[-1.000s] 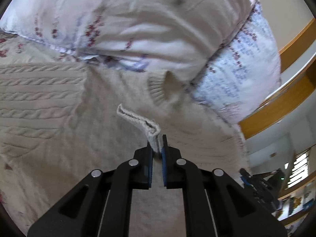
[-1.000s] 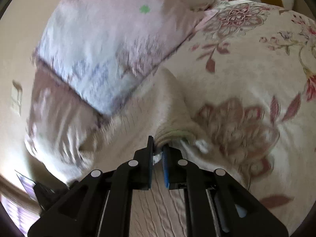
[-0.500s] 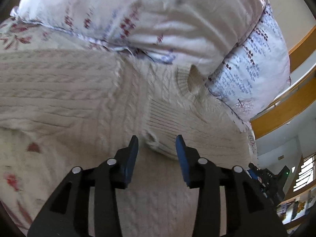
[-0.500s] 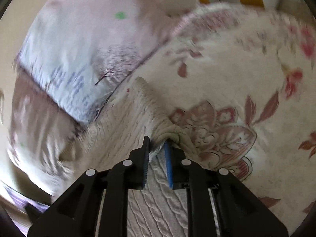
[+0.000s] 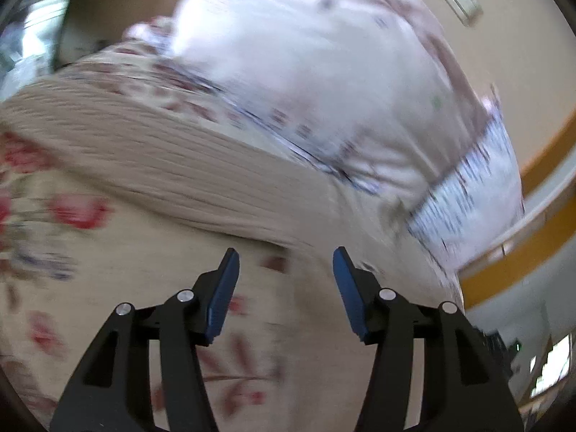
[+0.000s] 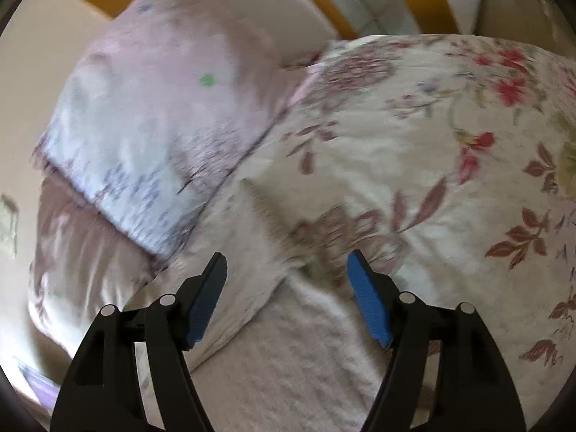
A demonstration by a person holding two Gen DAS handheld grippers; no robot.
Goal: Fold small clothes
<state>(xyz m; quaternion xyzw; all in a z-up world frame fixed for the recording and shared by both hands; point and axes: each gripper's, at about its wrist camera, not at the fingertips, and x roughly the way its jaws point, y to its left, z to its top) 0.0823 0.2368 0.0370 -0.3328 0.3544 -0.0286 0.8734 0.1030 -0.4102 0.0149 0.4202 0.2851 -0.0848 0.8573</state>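
A cream cable-knit sweater [image 5: 162, 165] lies on the floral bedspread [image 5: 72, 270], stretched across the left wrist view just beyond my left gripper [image 5: 286, 257], which is open and empty above the bedspread. In the right wrist view the sweater [image 6: 288, 352] lies under and ahead of my right gripper [image 6: 288, 262], which is open and empty over the sweater's edge. Both views are blurred by motion.
Two pale floral pillows [image 5: 324, 72] are stacked behind the sweater, also in the right wrist view [image 6: 162, 126]. A wooden bed frame [image 5: 522, 252] runs at the right. The floral bedspread [image 6: 450, 162] extends to the right of the right gripper.
Both grippers have opened and let go of the sweater. The left one has pulled back off the sweater onto the bedspread. The right one has released the cuff fold it held.
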